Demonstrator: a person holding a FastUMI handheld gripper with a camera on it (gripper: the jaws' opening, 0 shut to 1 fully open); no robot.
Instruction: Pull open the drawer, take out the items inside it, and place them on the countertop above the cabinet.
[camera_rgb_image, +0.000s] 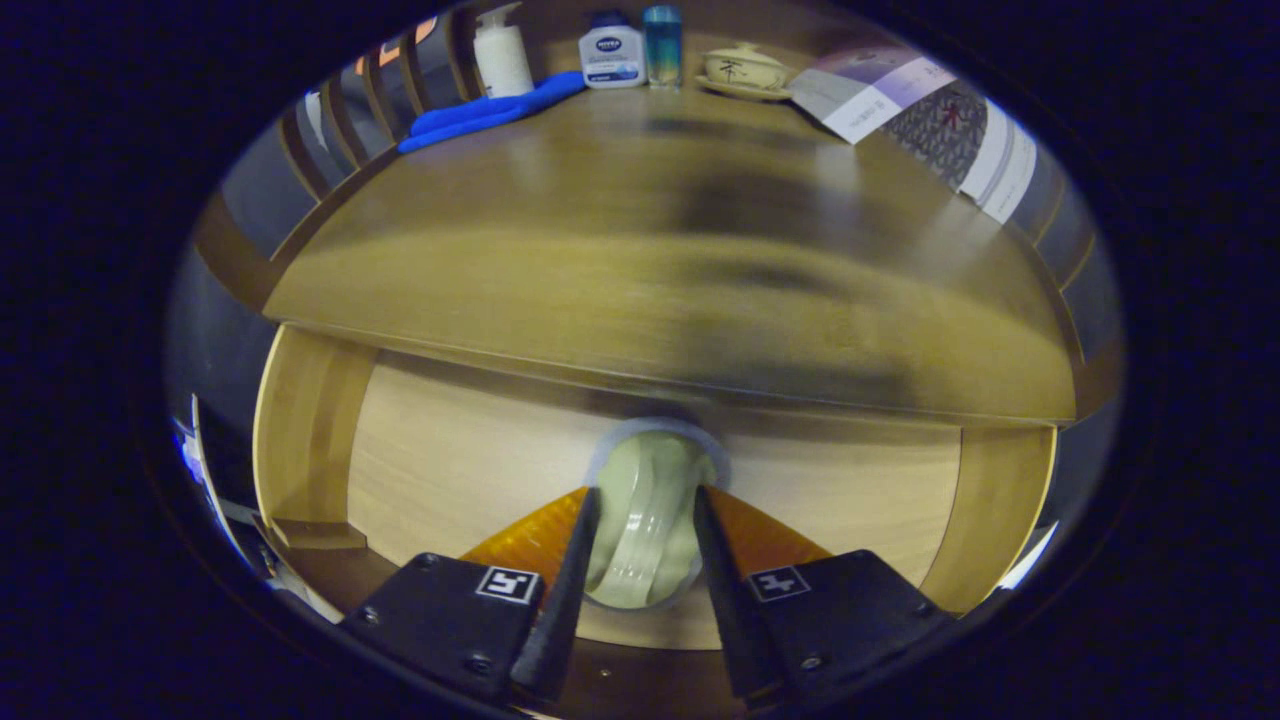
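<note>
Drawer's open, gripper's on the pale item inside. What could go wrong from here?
1. The pale rounded item sits between the fingers of the gripper; its curved, glossy surface might slip if the squeeze is light.
2. The countertop edge overhangs the drawer just beyond the item, so a straight lift may knock it.
3. The blue cloth, bottles and lidded cup crowd the far side; place near the front.

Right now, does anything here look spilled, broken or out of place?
Nothing stands out. The drawer is open, the tool grips a pale green cup, and the bottles and teacup stand upright at the back of the countertop.
</note>
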